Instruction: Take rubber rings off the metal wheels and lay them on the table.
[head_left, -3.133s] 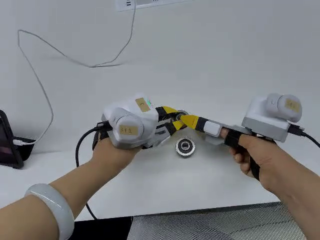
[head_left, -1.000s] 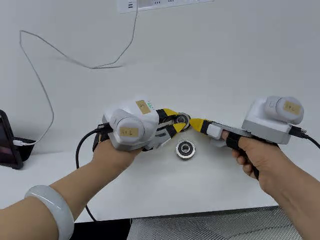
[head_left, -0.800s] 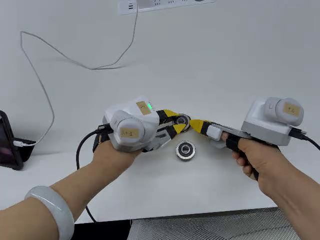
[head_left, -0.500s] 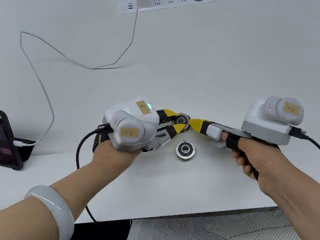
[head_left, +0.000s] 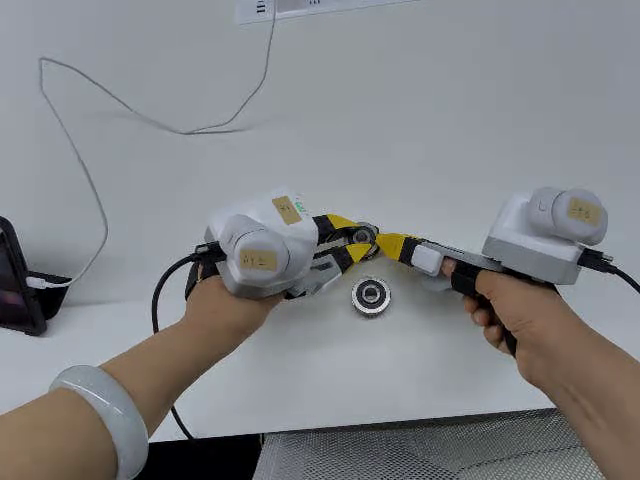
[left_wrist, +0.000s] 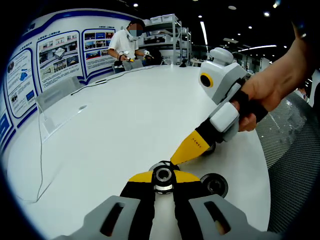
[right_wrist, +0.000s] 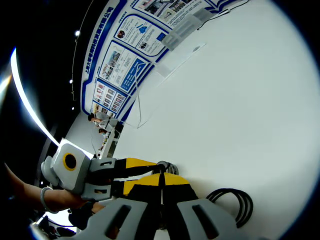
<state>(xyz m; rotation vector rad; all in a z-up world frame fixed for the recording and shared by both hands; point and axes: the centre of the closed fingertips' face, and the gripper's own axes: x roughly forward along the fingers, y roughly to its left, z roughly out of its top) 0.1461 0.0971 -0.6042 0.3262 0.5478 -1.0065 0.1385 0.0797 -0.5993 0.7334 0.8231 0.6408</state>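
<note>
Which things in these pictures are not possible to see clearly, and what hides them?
- Held wheel, left gripper view: the left gripper covers its rim with its jaws, so I cannot tell whether a ring is on it.
- Right gripper, right gripper view: its jaws are shut, and anything pinched between them is too small to see.
- Rubber rings, right gripper view: they overlap, so their number is unclear.
- Dark device, head view: cut off by the left edge.

One wheel (head_left: 365, 236) sits in the left claw (head_left: 358, 244), a second wheel (head_left: 370, 295) nearer.
</note>
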